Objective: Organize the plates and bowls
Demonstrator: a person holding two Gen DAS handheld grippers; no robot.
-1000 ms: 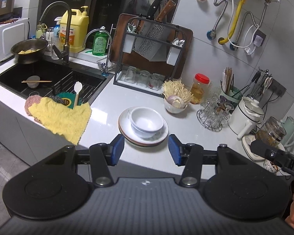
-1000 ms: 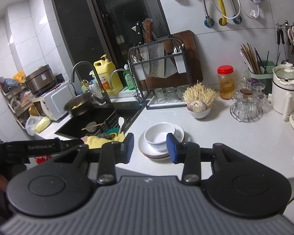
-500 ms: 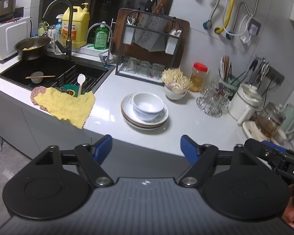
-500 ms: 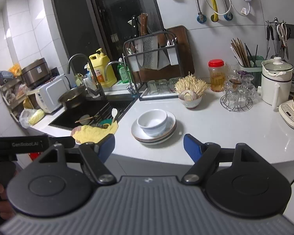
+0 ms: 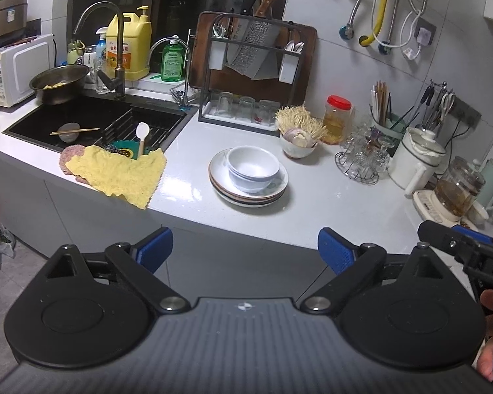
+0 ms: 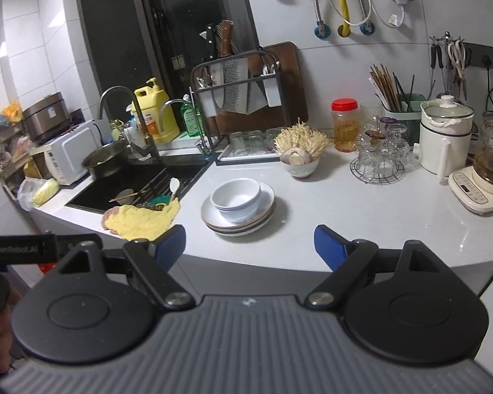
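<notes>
A stack of white plates (image 5: 266, 193) lies on the white counter, with two nested white bowls (image 5: 253, 164) on top. The same plates (image 6: 266, 215) and bowls (image 6: 236, 197) show in the right wrist view. My left gripper (image 5: 245, 249) is open and empty, held back in front of the counter edge, below the stack. My right gripper (image 6: 249, 246) is open and empty too, just short of the counter edge, in line with the stack. Neither gripper touches anything.
A black sink (image 5: 92, 121) holds a small bowl with chopsticks (image 5: 69, 129). A yellow cloth (image 5: 118, 174) hangs over the counter edge. Behind stand a knife rack (image 5: 249, 75), a bowl of enoki mushrooms (image 5: 299, 134), a glass stand (image 5: 361, 157) and kettles (image 5: 417, 161).
Both grippers have opened wide and drawn back from the counter, so the stack looks smaller and farther. The plates and bowls have not moved.
</notes>
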